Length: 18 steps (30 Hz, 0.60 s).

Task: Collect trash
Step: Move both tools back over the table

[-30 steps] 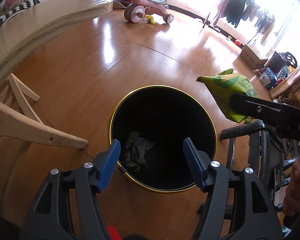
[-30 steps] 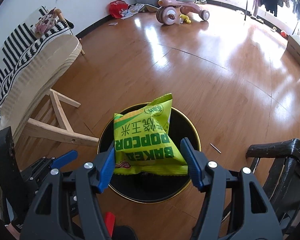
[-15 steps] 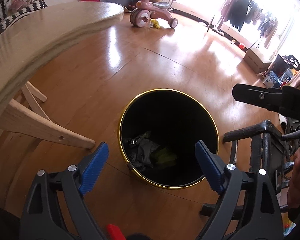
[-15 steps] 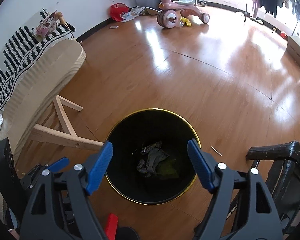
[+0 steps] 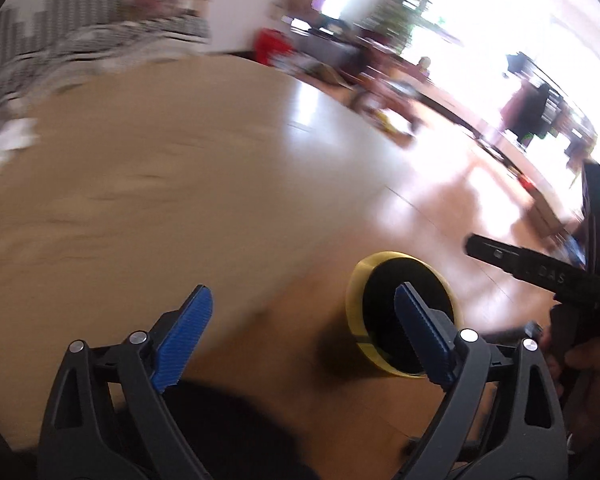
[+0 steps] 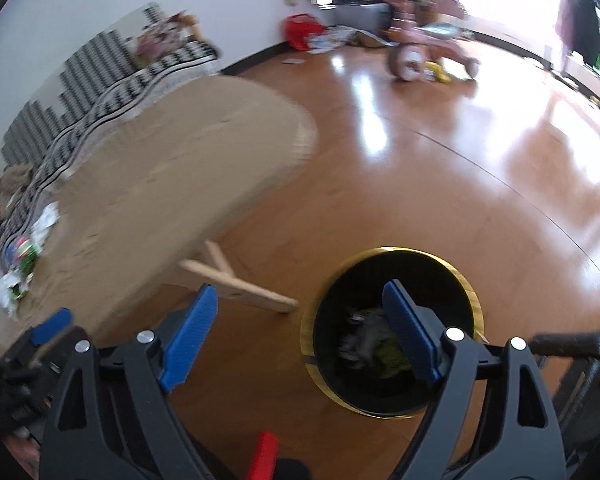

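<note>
Hovering hand-held gripper [image 6: 302, 330] above trash bin [image 6: 470, 292], gaping.

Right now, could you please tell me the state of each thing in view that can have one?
Left gripper: open, empty, jaws just widened.
Right gripper: open, empty, jaws just widened.
Trash bin: upright on the floor, uncovered, trash at the bottom.
Green bag: lying inside the bin.
Wrappers: lying on the table's far end.

Glossy wood floor [image 6: 380, 184]; matt pale wooden table [image 6: 172, 200].

1 bin [image 6: 472, 300], 1 table [image 6: 172, 184], 1 tricycle [image 6: 428, 52], 2 grippers.
</note>
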### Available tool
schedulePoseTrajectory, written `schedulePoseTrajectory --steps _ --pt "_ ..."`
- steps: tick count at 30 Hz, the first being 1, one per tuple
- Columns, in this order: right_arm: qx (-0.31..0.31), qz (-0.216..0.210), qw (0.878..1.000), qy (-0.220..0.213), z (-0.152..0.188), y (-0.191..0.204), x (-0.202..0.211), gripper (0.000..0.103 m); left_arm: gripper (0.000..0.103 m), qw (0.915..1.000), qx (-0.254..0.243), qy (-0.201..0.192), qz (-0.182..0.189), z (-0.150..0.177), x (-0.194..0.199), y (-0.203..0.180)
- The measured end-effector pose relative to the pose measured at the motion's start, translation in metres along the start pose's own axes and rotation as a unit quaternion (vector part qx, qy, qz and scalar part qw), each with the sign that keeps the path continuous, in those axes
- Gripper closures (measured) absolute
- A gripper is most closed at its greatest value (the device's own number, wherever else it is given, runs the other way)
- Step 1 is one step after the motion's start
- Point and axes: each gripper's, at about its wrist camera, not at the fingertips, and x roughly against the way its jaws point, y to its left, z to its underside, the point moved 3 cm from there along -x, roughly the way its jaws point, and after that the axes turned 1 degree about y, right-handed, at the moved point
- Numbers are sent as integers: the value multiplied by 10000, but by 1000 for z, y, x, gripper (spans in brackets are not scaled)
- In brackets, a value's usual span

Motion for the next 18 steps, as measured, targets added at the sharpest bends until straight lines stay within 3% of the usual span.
schedulePoseTrajectory --steps 3,5,9,12,14,16,18 --pt "369 -295 9989 69 -4 56 -10 21 12 9959 525 -301 -669 -1 44 74" --pt "629 -500 9967 116 -5 95 -15 21 12 9876 927 -449 -1181 3 74 128" --pt "1196 -889 9885 235 -3 181 -24 21 12 9607 1644 -659 -2137 22 131 228" --pt "1510 -1087 9821 306 4 231 -29 21 12 9442 2029 -709 -2497 31 153 282" --pt "1681 -1194 9778 358 10 255 -29 21 12 9374 2196 -716 -2606 33 159 310" --pt "1889 -1282 9726 433 17 280 -31 21 12 9354 2314 -682 -2585 34 161 332" --pt "2066 -1330 9681 489 24 300 -32 21 12 9404 2268 -713 -2430 27 155 340"
